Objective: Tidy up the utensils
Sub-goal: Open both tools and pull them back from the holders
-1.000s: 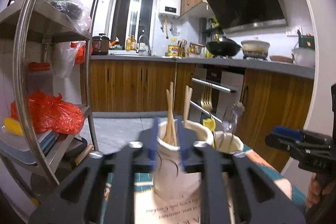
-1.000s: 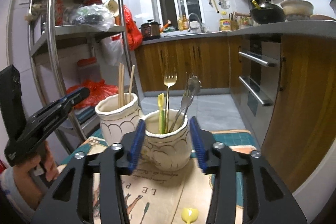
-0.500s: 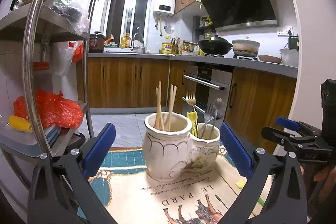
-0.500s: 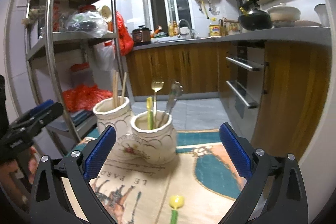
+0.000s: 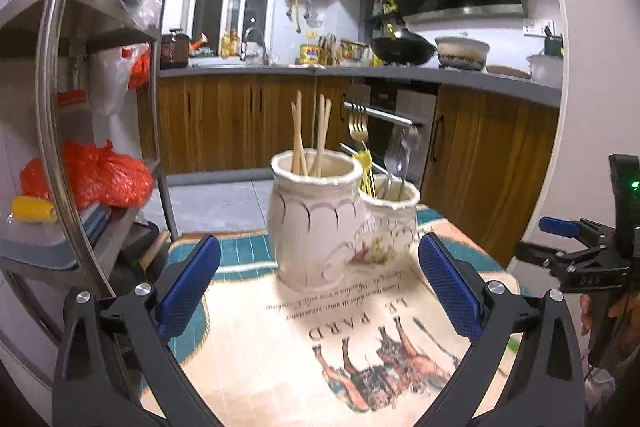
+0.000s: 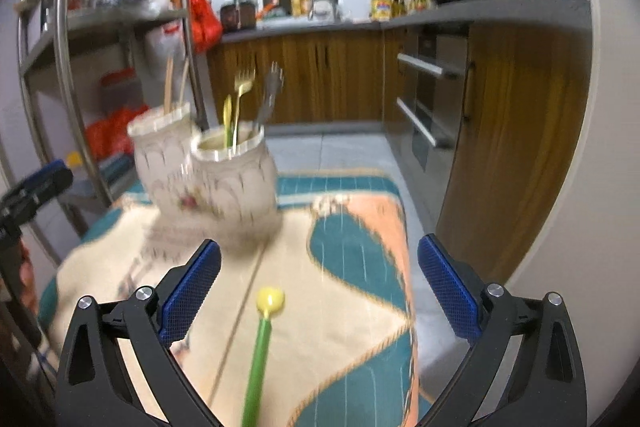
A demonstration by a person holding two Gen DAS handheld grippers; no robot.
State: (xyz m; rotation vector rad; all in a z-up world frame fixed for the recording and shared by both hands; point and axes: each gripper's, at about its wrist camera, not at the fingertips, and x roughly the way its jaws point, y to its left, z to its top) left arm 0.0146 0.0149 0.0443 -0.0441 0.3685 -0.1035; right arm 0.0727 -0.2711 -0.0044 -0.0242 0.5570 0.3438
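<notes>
My left gripper (image 5: 319, 285) hangs with its fingers (image 5: 188, 283) spread wide, grasping nothing, just short of the taller jar (image 5: 316, 223). That jar stands upright on the printed cloth (image 5: 280, 347) covering the bench and holds the wooden chopsticks (image 5: 310, 137). Touching the taller jar, on its side toward the oven (image 5: 396, 131), stands the shorter jar (image 5: 390, 225), which carries a gold fork (image 5: 359, 131), a silver fork (image 5: 398, 151) and a yellow utensil (image 5: 366, 167).

My right gripper (image 6: 319, 287) is likewise released, its fingers (image 6: 448, 283) wide apart and empty. Between them, well nearer to me than the taller jar (image 6: 160, 155), a green-handled utensil with a yellow tip (image 6: 262, 339) lies flat on the cloth, its tip pointing toward the shorter jar (image 6: 234, 175). This view is blurred, so finer detail of the jars is lost.
</notes>
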